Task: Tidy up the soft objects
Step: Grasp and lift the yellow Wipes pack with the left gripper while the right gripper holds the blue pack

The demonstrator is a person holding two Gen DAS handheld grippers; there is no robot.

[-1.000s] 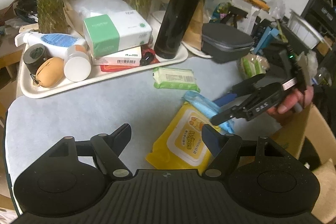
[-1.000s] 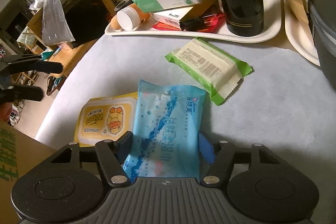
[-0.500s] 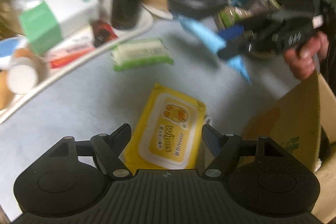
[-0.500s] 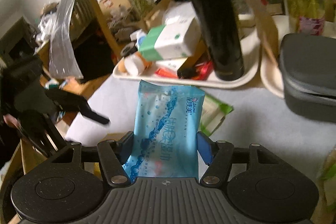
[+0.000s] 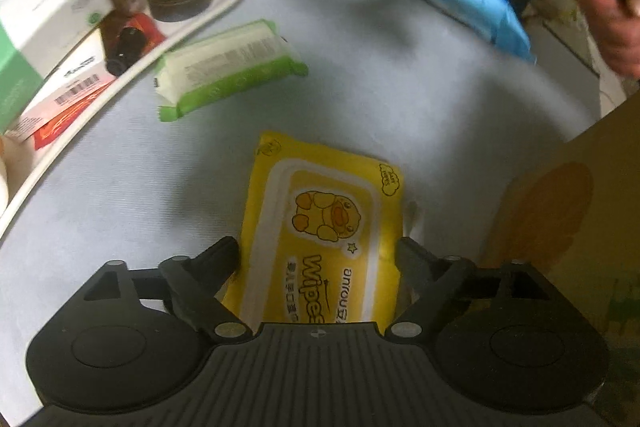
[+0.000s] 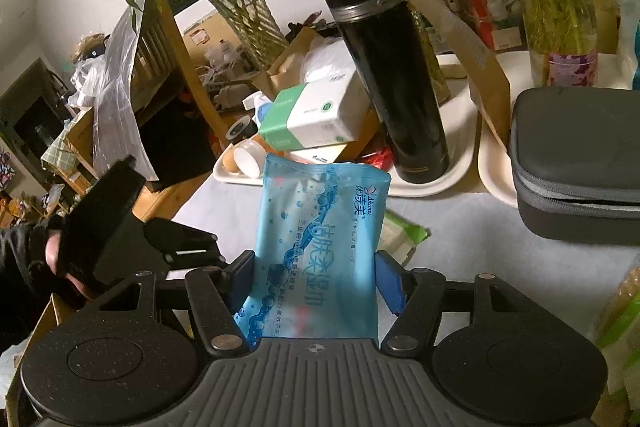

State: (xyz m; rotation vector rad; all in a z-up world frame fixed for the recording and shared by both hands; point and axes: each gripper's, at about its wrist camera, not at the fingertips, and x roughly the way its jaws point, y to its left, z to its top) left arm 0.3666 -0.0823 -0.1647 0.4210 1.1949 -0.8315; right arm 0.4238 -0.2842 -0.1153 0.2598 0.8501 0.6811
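Blue wipes pack [image 6: 320, 247] lifted; left tongs [image 5: 318, 255] opening around yellow pack [image 5: 320, 227].

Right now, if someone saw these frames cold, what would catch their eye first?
Most striking is the blue wipes pack, lifted off the table and clamped between the right gripper fingers, with the tall black flask on the tray behind it. Next is the yellow duck-print wipes pack, flat on the grey table between the opening fingers of the left gripper. A green-edged pack lies beyond it, near the tray.
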